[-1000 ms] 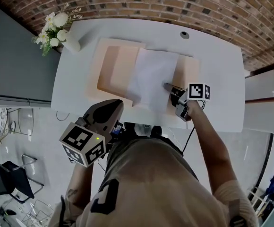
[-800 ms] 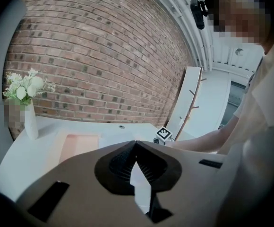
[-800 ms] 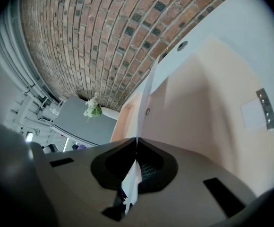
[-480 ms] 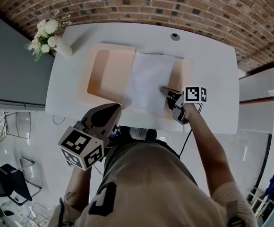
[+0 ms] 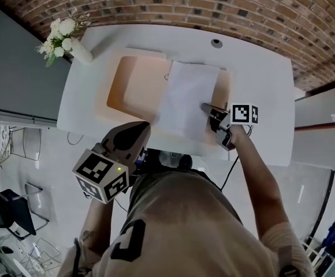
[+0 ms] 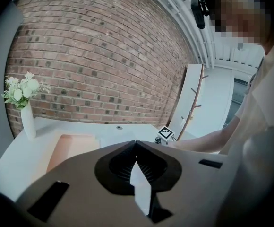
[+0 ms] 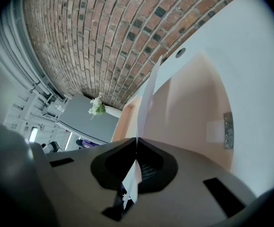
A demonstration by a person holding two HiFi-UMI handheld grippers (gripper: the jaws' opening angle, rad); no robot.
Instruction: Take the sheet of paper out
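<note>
Here, the right gripper (image 5: 205, 106) pinches the thin, flat, rectangular white sheet of paper (image 5: 186, 97), which lies across the smooth peach folder (image 5: 134, 88) at its 3 o'clock side. The left gripper (image 5: 140, 128), at 7 o'clock, is clenched empty.

White sheet of paper (image 5: 188, 97); peach folder (image 5: 134, 88); white table (image 5: 260, 74); red-brown brick wall (image 5: 156, 2); black-white marker cube (image 5: 244, 113).

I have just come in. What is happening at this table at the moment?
A person stands at a white table with a gripper in each hand. The right gripper is shut on the right edge of a white sheet of paper, which is over an open peach folder. The left gripper is shut on nothing and hangs off the table, near the person's body. A vase of flowers stands at the far left corner.
</note>
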